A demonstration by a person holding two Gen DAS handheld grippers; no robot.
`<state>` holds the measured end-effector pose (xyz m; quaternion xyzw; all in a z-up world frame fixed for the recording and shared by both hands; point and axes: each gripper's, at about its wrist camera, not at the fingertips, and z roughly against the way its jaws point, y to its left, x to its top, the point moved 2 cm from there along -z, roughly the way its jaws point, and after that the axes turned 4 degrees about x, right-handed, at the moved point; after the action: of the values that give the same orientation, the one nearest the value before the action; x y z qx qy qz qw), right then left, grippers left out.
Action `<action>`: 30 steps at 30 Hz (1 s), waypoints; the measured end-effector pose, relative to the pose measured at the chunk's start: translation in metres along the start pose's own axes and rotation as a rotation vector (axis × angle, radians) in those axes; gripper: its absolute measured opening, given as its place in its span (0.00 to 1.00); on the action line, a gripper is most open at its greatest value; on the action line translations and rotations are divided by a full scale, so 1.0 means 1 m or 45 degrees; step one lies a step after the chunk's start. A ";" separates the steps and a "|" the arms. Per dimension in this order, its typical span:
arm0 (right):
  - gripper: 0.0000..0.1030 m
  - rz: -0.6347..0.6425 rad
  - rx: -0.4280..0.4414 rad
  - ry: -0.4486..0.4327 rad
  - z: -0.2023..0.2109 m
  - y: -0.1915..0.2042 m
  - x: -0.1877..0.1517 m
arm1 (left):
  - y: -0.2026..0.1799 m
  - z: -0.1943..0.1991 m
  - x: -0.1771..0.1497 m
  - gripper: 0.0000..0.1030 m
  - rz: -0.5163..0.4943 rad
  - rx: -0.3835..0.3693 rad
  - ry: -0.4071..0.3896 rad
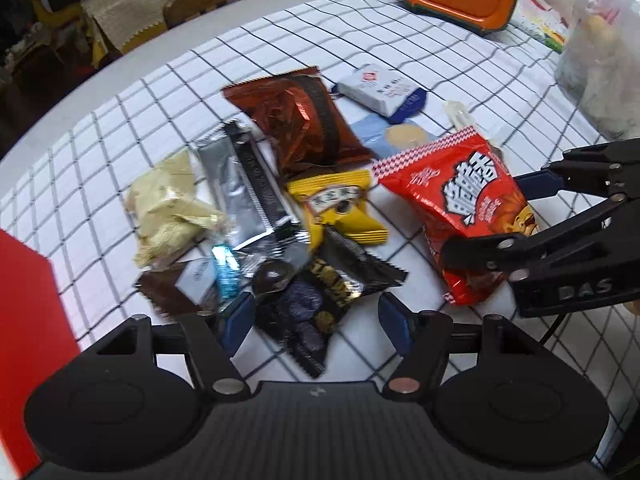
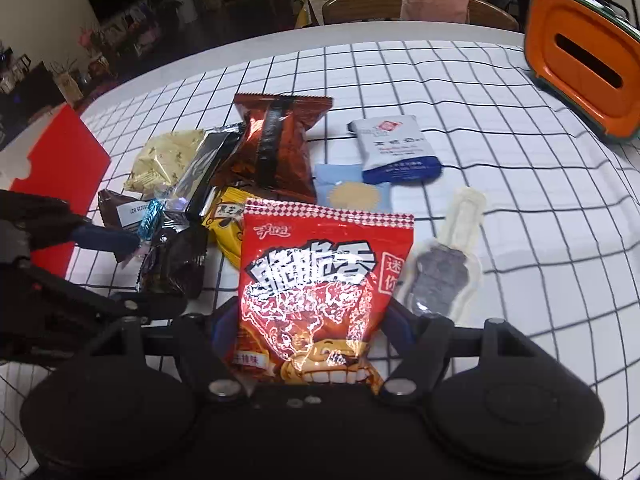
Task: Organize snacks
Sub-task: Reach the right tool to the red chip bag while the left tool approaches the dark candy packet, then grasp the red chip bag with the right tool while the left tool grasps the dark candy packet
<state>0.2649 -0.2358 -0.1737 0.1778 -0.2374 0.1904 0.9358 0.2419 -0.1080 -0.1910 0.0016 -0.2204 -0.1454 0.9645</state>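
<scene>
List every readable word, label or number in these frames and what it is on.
"DAS": on the right gripper body.
"脆脆香" and "迷你": on the red bag it holds.
"黑芝": on the yellow packet, rest hidden.
White label on the brown packet: digits too blurred.
White-blue pouch: print too small.

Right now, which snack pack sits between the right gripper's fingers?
The red chip bag with bold black-and-white lettering; the right gripper straddles its lower end, and the other packs lie ungripped.

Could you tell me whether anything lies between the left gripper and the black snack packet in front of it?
Nothing visible does. The left gripper is open, with the black snack packet lying directly between its fingertips on the checked tablecloth; neighbouring packets sit beyond and beside it.
</scene>
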 end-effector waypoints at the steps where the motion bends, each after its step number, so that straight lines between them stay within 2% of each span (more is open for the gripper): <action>1: 0.70 -0.009 0.009 -0.004 0.004 -0.003 -0.001 | -0.002 -0.002 0.000 0.66 0.002 -0.013 0.009; 5: 0.70 -0.063 0.036 -0.014 0.020 -0.017 -0.005 | -0.013 0.000 -0.006 0.66 0.021 -0.099 0.030; 8: 0.70 -0.090 0.046 -0.013 0.029 -0.026 -0.010 | -0.027 0.003 -0.009 0.66 -0.012 -0.154 0.040; 15: 0.70 -0.099 0.043 -0.013 0.039 -0.035 -0.017 | -0.033 0.007 0.007 0.66 -0.056 -0.052 -0.034; 21: 0.70 -0.109 0.054 -0.024 0.042 -0.036 -0.020 | -0.036 -0.008 0.017 0.65 -0.108 -0.040 0.006; 25: 0.70 -0.116 0.060 -0.024 0.045 -0.038 -0.024 | -0.042 -0.010 0.016 0.47 -0.107 -0.039 0.028; 30: 0.70 -0.124 0.070 -0.030 0.049 -0.039 -0.027 | -0.043 -0.008 0.013 0.36 -0.018 -0.016 0.044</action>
<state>0.2416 -0.2973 -0.1563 0.2171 -0.2341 0.1488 0.9359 0.2445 -0.1531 -0.1955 -0.0004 -0.2028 -0.1535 0.9671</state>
